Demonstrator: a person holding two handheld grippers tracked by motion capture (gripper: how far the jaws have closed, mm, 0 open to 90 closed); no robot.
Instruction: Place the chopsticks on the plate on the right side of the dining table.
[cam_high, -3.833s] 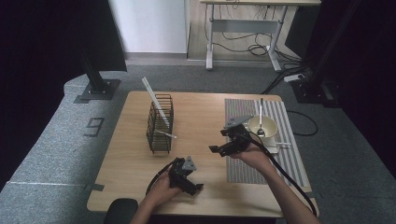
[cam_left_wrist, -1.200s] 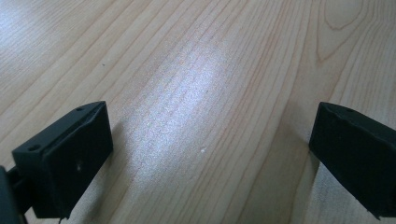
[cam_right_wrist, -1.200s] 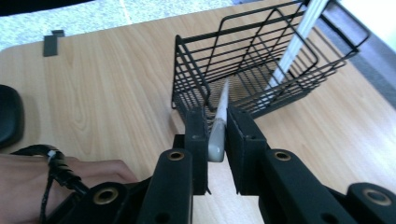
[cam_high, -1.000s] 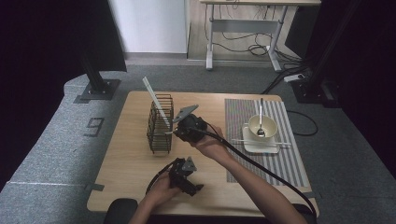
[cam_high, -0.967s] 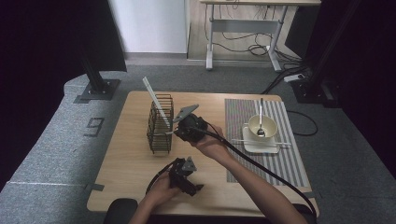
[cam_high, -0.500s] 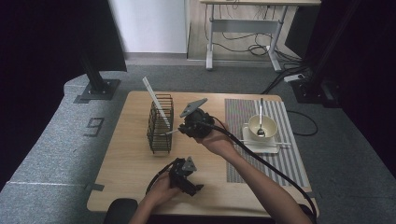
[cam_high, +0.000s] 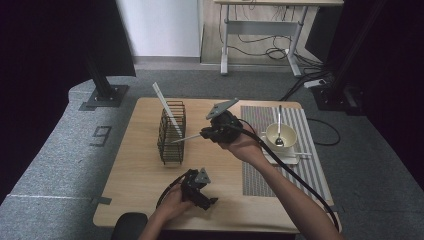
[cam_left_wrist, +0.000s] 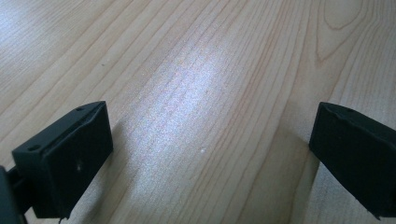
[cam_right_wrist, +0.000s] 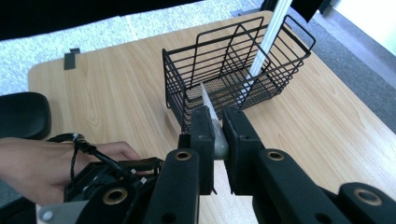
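**High view: white utensil carried toward the wire basket**

High view shows the right gripper (cam_high: 202, 134) held above the wooden table (cam_high: 140, 175), its jaws clamped on one end of a slim white utensil (cam_high: 186, 138) whose free tip points at the black wire basket (cam_high: 171, 132). In the right gripper view the jaws pinch the utensil's handle, and its pale blade reaches toward the near wall of the basket, not yet inside. A white chopstick (cam_high: 165, 104) already leans in the basket, sticking out over its rim.

The left gripper (cam_high: 207, 200) rests low near the table's front edge; in the left gripper view its jaws stand wide apart over bare wood, holding nothing.

Judging from this, the step in hand is the carry to the basket. The next move likely calls for lifting the tip over the rim, tilting it downward, and releasing without knocking the chopstick. A bowl (cam_high: 281, 134) with a spoon (cam_high: 279, 127) waits on the striped mat (cam_high: 305, 165).
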